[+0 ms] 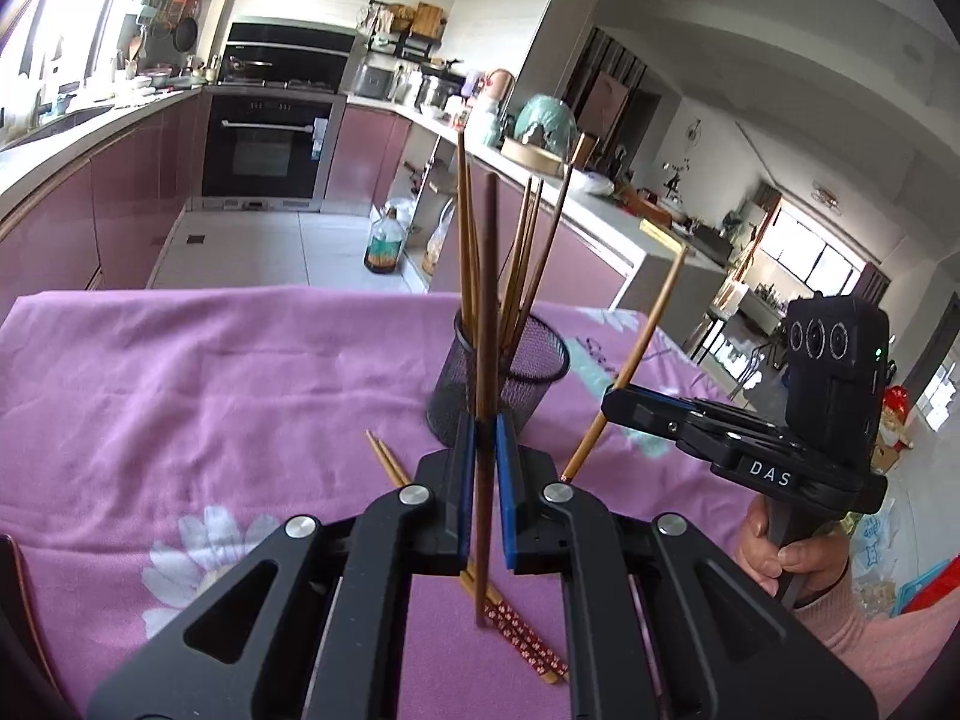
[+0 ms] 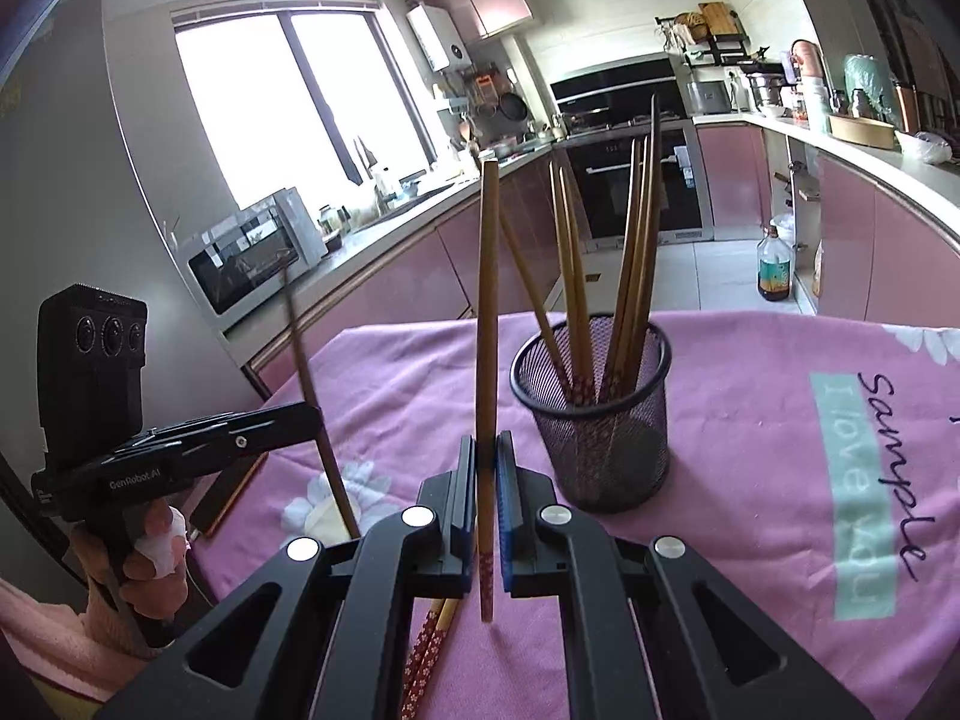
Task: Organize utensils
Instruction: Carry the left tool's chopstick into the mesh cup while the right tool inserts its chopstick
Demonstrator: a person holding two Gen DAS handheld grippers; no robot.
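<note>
My left gripper (image 1: 485,429) is shut on a dark brown chopstick (image 1: 486,300) that stands nearly upright above the pink cloth. In front of it, a black mesh cup (image 1: 528,372) holds several chopsticks. At the right, my right gripper (image 1: 613,403) grips a lighter chopstick (image 1: 645,342). In the right wrist view, that gripper (image 2: 487,450) is shut on the light chopstick (image 2: 487,300), whose lower end is red-patterned. The mesh cup (image 2: 600,420) stands just to its right. My left gripper (image 2: 313,414) holds the dark chopstick (image 2: 303,354) at the left. A pair of chopsticks (image 1: 522,636) lies on the cloth under the grippers.
A pink flowered cloth (image 1: 210,390) covers the table. A dark flat object (image 2: 231,492) lies at the table's left edge. A hand (image 1: 774,552) holds the right gripper's handle. Kitchen counters, an oven (image 1: 264,144) and a bottle (image 1: 383,243) on the floor lie beyond the table.
</note>
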